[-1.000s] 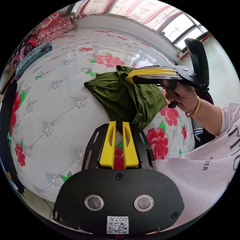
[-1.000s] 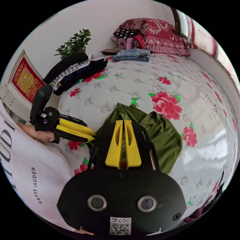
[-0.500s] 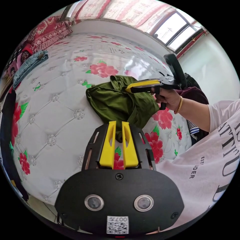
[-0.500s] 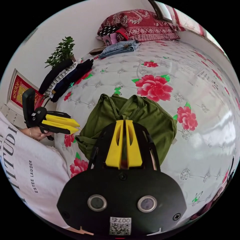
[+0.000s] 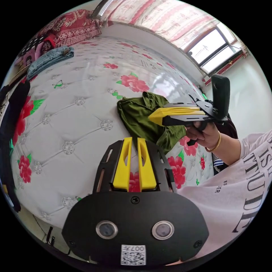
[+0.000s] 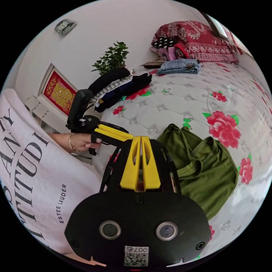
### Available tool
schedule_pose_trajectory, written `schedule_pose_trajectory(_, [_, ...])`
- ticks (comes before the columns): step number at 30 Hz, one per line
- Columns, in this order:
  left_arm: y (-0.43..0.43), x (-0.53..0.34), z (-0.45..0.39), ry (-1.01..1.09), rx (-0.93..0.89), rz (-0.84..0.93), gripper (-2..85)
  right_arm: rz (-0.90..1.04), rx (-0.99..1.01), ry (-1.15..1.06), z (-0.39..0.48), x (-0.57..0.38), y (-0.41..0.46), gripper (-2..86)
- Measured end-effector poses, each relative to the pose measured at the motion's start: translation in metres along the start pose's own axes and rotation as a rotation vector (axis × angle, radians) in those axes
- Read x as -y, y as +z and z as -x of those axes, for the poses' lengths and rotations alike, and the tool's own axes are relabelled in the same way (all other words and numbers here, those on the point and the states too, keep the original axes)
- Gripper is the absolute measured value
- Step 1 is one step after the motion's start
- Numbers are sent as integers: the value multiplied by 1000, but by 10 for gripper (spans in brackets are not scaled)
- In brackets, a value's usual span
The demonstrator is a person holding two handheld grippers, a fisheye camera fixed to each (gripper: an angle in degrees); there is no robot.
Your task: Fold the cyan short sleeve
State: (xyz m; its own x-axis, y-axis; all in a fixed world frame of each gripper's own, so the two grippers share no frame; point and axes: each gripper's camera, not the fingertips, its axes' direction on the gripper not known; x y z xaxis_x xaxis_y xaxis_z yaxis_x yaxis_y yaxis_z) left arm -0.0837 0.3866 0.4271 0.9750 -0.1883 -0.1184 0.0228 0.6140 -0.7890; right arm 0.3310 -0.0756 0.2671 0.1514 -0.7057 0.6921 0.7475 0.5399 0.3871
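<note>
1. Both tools have let go of the green shirt and pulled back from it since a moment ago.
2. It lies in a bunched heap on the flowered bed, near the person's side.
3. In its own view the left tool has its yellow jaws a little apart, with nothing between them.
4. In its own view the right tool has its jaws pressed together, empty.
5. A hand holds the right tool above the shirt's near edge.
6. Folded jeans and a dark pile of clothes sit far off on the bed.
</note>
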Motion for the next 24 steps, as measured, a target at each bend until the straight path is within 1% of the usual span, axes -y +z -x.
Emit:
schedule_pose_trajectory(1, [-2, -4, 4, -11, 13, 8, 39, 18, -107, -6, 9, -2, 5, -1])
schedule_pose_trajectory(3, [-5, -7, 5, -7, 21, 1, 38, -21, -386, 94, 6, -13, 0, 5])
schedule_pose_trajectory(5, [-7, -7, 4, 3, 23, -9, 38, -19, -464, 184, -10, -22, -10, 14])
schedule_pose_trajectory(7, [-5, -3, 2, 17, 21, -17, 37, -28, -454, 296, -32, -31, -20, 27])
schedule_pose_trajectory(9, [-3, 5, 0, 40, 23, -35, 38, -27, -388, 406, -54, -39, -24, 38])
schedule_pose_trajectory(12, [2, 31, -5, 123, 27, -72, 38, 27, -332, 409, -58, -40, -14, 28])
schedule_pose_trajectory(13, [9, 44, -6, 156, 35, -64, 36, 50, -327, 400, -53, -39, -11, 18])
schedule_pose_trajectory(16, [33, 72, 3, 167, 59, -14, 26, -3, -342, 305, -18, -36, -19, 4])
schedule_pose_trajectory(18, [44, 83, 13, 140, 65, 3, 11, -31, -291, 241, 5, -32, -24, 1])
schedule_pose_trajectory(20, [48, 87, 24, 134, 32, -5, -3, -46, -180, 165, 36, -27, -22, -1])
schedule_pose_trajectory(21, [48, 89, 31, 114, 11, -11, -6, -43, -139, 128, 52, -24, -15, -2])
schedule_pose_trajectory(24, [47, 91, 42, 92, -32, -18, -9, 12, -100, 73, 76, -19, 10, -2])
